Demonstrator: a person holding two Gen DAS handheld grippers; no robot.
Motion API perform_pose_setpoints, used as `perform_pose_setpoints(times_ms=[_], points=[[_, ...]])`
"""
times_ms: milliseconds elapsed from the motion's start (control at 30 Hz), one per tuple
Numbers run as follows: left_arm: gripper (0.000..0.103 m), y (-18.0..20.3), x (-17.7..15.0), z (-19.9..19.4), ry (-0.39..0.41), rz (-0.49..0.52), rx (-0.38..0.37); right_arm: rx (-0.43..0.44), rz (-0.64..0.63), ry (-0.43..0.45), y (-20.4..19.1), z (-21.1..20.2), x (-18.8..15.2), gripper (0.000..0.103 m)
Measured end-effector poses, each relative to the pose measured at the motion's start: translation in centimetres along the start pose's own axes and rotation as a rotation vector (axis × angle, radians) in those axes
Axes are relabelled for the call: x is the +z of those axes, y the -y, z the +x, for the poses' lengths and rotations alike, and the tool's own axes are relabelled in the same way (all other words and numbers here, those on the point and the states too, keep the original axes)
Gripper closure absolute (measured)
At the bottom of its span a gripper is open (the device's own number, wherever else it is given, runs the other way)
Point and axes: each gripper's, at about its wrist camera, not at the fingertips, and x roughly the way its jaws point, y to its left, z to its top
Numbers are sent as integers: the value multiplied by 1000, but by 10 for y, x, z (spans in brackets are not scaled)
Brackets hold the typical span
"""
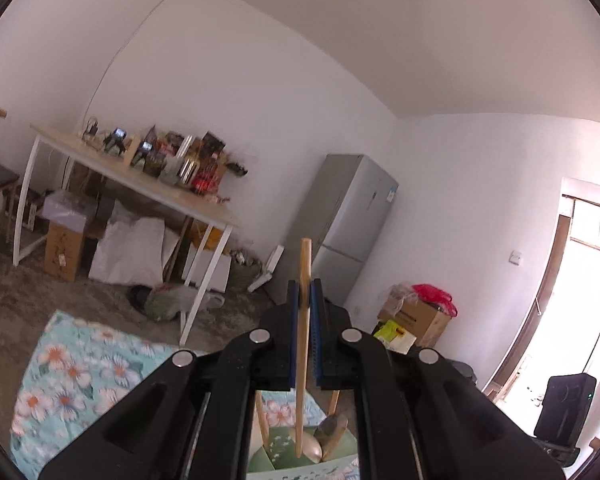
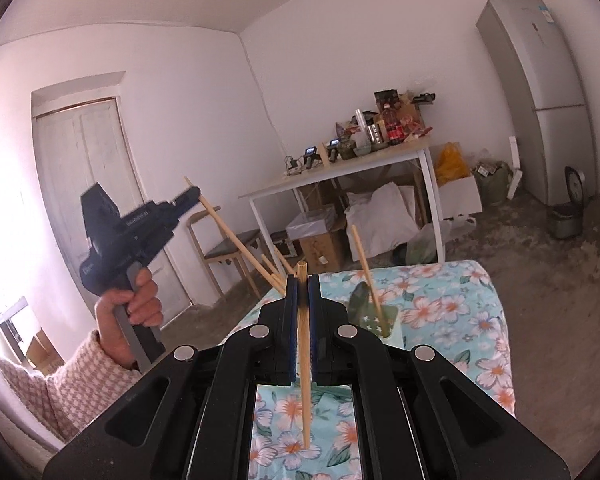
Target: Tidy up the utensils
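My left gripper (image 1: 305,300) is shut on a long wooden-handled utensil (image 1: 303,332), whose pale spoon end (image 1: 311,446) hangs over a green utensil holder (image 1: 278,446). The holder also holds other wooden-handled utensils. In the right wrist view the left gripper (image 2: 194,193) is raised at the left, holding that handle (image 2: 236,240) slanting down towards the holder (image 2: 392,320). My right gripper (image 2: 302,300) is shut on a wooden chopstick (image 2: 305,360), whose lower end points at the floral tablecloth (image 2: 460,320).
A white table (image 1: 140,184) loaded with bottles and boxes stands against the far wall, with boxes and bags beneath. A grey fridge (image 1: 352,224) stands in the corner. A wooden chair (image 2: 228,248) is near the door. The floral cloth (image 1: 80,368) covers the work table.
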Motion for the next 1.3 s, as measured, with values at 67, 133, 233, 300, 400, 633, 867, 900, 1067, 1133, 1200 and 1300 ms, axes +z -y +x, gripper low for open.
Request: perform_pose_setpoints(times_ms=[67, 133, 233, 300, 400, 633, 867, 900, 1067, 1133, 1200, 1300], points=[[98, -2, -10, 5, -19, -2, 15, 1, 6, 4, 4, -2, -1, 100], [98, -1, -24, 14, -49, 8, 36, 6, 10, 9, 5, -6, -1, 100], [96, -1, -41, 26, -106, 21, 65, 6, -1, 21, 5, -9, 6, 100], [85, -4, -50, 31, -143, 15, 68, 15, -14, 36, 1, -13, 13, 100], [58, -6, -57, 28, -145, 8, 91, 27, -44, 57, -6, -14, 23, 100], [28, -13, -63, -13, -111, 25, 168, 81, -133, 94, -33, -5, 47, 100], [17, -43, -83, -67, -198, 21, 275, 111, -294, 122, -74, 26, 86, 100], [16, -46, -87, -74, -207, 23, 291, 115, -307, 119, -78, 31, 88, 100], [13, -69, -113, -113, -275, 5, 381, 99, -402, 96, -99, 61, 94, 100], [13, -78, -122, -123, -291, -11, 404, 79, -456, 85, -108, 74, 93, 100], [12, -87, -129, -131, -305, -34, 423, 52, -512, 70, -116, 88, 89, 100], [12, -94, -133, -139, -315, -49, 432, 12, -591, 45, -124, 105, 79, 100]])
